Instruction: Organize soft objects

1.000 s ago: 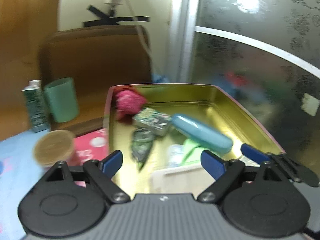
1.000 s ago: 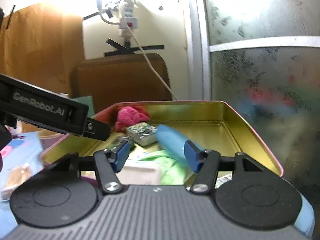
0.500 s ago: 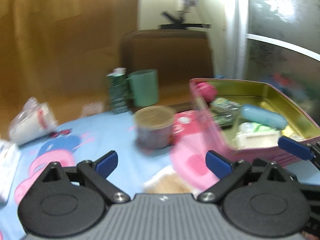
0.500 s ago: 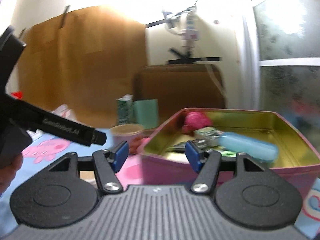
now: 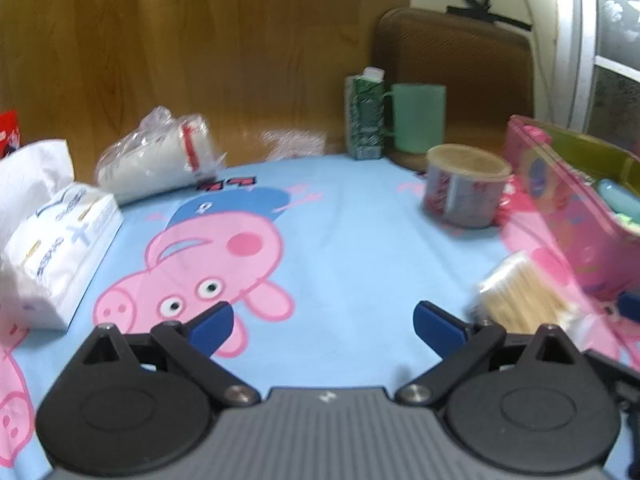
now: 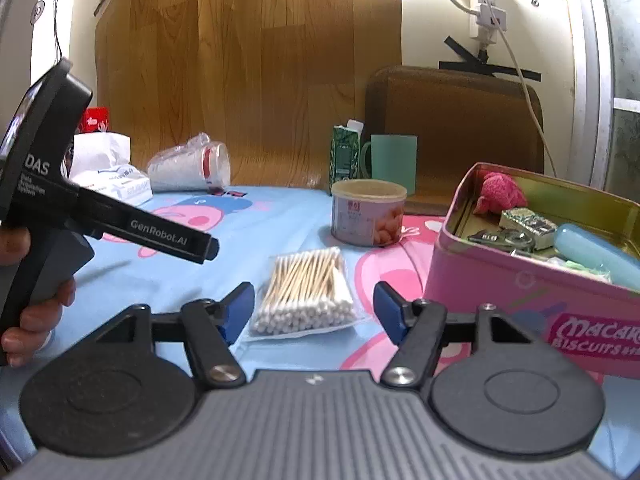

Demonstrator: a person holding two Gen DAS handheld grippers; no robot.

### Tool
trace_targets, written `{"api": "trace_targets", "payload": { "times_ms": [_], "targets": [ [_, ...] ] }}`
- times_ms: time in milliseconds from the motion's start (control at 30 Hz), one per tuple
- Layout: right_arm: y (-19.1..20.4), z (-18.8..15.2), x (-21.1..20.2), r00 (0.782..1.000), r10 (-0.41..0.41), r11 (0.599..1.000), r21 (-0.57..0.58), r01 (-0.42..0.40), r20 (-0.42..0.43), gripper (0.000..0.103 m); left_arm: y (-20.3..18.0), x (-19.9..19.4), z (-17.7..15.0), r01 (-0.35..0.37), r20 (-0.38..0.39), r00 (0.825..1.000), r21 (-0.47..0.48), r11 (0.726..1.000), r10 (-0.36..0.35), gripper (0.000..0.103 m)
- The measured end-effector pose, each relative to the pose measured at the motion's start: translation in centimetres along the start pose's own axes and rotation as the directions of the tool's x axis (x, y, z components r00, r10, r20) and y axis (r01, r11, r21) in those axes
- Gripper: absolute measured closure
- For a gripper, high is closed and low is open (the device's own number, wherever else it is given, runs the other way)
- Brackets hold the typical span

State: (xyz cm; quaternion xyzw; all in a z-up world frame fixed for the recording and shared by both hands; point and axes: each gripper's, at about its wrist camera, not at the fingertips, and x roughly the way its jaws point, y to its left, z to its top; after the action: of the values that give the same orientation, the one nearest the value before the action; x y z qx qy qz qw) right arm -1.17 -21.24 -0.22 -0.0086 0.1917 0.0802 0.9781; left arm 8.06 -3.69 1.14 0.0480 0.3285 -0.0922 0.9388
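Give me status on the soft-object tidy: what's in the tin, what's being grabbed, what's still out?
Done: the pink tin holds a pink plush, a blue case and small packets.
In hand: nothing. The right gripper is opening in front of the cotton swab bag; the left gripper is opening over bare cloth.
Left: swab bag, tissue pack, bagged cups.

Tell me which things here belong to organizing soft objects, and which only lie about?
Belong to the job:
cotton swab bag
pink tin
tissue pack

Probably just lying about:
green mug
green carton
round tub
wrapped cups
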Motion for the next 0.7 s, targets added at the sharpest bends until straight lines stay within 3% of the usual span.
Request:
{"api": "trace_targets", "payload": {
  "times_ms": [100, 133, 233, 700],
  "targets": [
    [0.0, -0.5, 0.5, 1.0, -0.006, 1.0, 0.009, 0.006, -0.012, 0.033, 0.2, 1.7, -1.2, -0.033, -0.024, 0.999, 0.024, 0.999, 0.034, 0.001],
    [0.0, -0.8, 0.7, 1.0, -0.008, 1.0, 0.013, 0.008, -0.022, 0.033, 0.8, 1.5, -1.0, 0.002, -0.016, 1.0, -0.02, 1.0, -0.003, 0.001],
    [-0.1, -1.1, 1.1, 0.999, 0.0, 1.0, 0.022, 0.001, -0.042, 0.033, 1.4, 1.8, -1.1, 0.012, -0.027, 1.0, -0.057, 0.998, -0.014, 0.001],
    [-1.5, -1.0, 1.8, 0.994, 0.079, 0.99, 0.126, -0.068, -0.08, 0.032, 0.9, 1.6, -1.1, 0.048, -0.029, 0.998, -0.006, 0.999, -0.048, 0.0]
  ]
}}
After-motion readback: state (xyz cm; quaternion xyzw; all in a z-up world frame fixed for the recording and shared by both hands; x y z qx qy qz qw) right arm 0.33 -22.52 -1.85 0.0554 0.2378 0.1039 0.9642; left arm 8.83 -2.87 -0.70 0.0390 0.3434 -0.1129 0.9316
